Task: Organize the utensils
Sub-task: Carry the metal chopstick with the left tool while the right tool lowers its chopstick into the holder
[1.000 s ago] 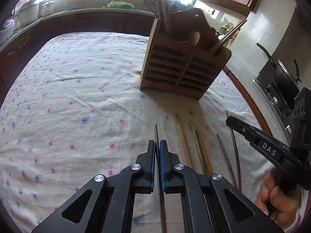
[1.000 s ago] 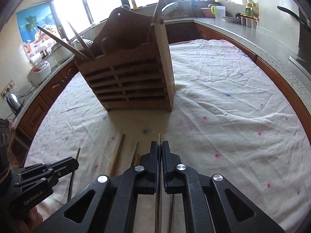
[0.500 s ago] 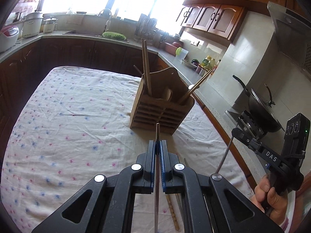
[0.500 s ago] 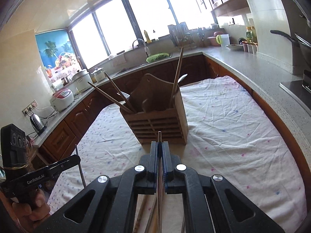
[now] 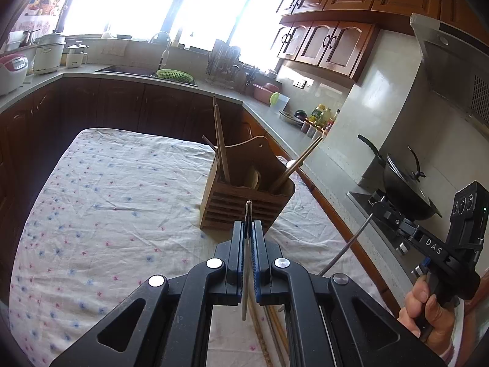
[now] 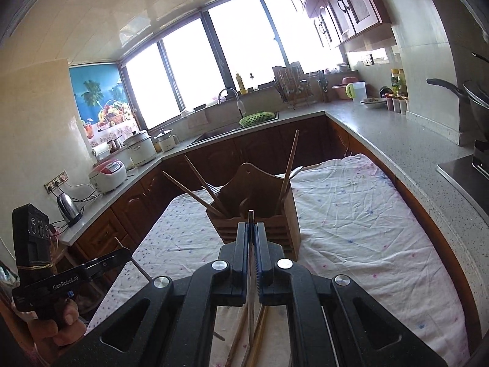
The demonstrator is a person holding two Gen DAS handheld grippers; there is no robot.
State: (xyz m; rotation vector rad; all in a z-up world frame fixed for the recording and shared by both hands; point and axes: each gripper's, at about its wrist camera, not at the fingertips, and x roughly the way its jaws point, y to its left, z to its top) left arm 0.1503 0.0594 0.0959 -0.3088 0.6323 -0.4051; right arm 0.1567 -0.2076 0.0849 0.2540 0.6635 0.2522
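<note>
A wooden utensil holder (image 5: 244,192) (image 6: 259,211) stands on the cloth-covered table and holds several chopsticks and a spoon. My left gripper (image 5: 248,226) is shut on a metal chopstick (image 5: 246,260), held high above the table, short of the holder. My right gripper (image 6: 251,227) is shut on another metal chopstick (image 6: 250,275), also raised; it shows at the right of the left wrist view (image 5: 394,218) with its chopstick (image 5: 345,247). Several wooden and metal chopsticks (image 5: 269,330) (image 6: 253,333) lie on the cloth below the grippers.
The table has a white floral cloth (image 5: 101,202). A stone counter (image 6: 406,140) runs along the right, with a wok (image 5: 406,186) on the stove. A sink and green basket (image 5: 174,75) sit at the back counter.
Both grippers have risen from the table, each lifting a metal chopstick. The holder now looks farther and lower in both views.
</note>
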